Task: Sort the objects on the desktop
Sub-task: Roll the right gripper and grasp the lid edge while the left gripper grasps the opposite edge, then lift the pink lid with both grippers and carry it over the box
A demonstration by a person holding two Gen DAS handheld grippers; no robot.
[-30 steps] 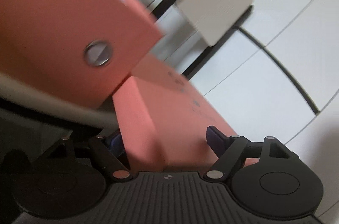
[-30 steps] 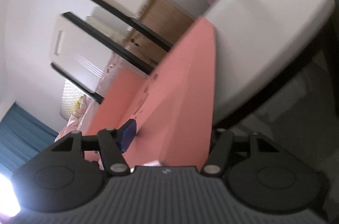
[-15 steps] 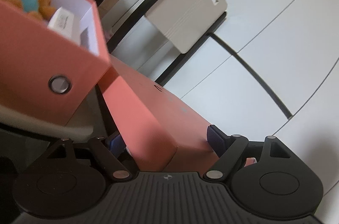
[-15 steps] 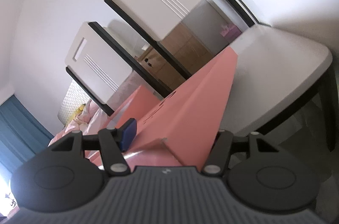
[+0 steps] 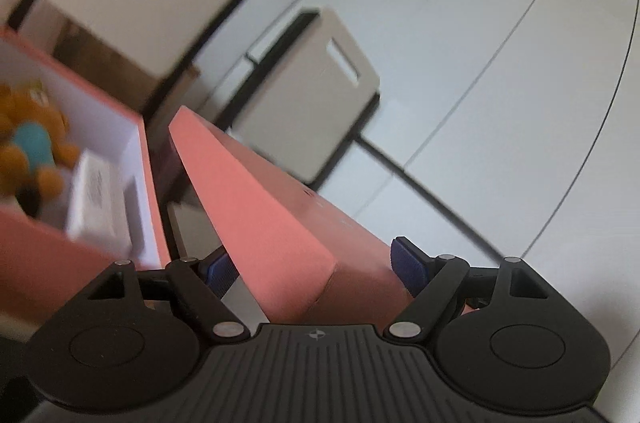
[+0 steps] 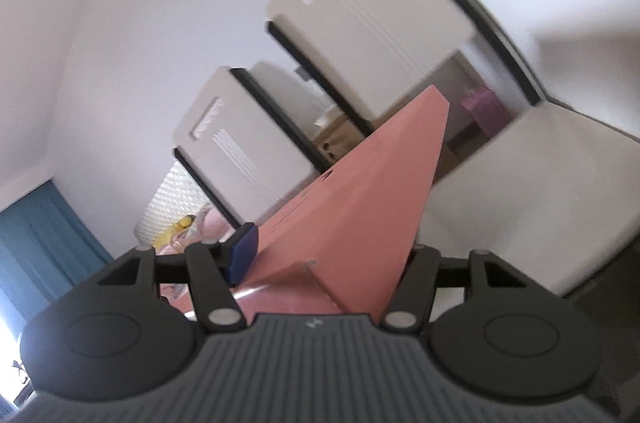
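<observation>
Both grippers hold a flat salmon-pink box lid, one at each end, tilted in the air. My left gripper (image 5: 312, 265) is shut on the lid (image 5: 256, 207), blue pads on both sides. My right gripper (image 6: 328, 255) is shut on the same lid (image 6: 360, 207); only its left blue pad shows. The open pink box (image 5: 148, 183) is at the left of the left wrist view. Inside it are an orange plush toy with a teal belly (image 5: 32, 147) and a white carton (image 5: 96, 195).
A white tabletop (image 6: 540, 183) lies at the right of the right wrist view. Beige chair backs (image 5: 304, 111) (image 6: 372, 35) stand behind. There is a white wall, a blue curtain (image 6: 40, 235) and a bed with a yellow toy (image 6: 180, 223).
Both grippers have lifted and swung the lid upward. In the left wrist view the box dropped lower left, and its inside now shows. The table shrank in the right wrist view.
</observation>
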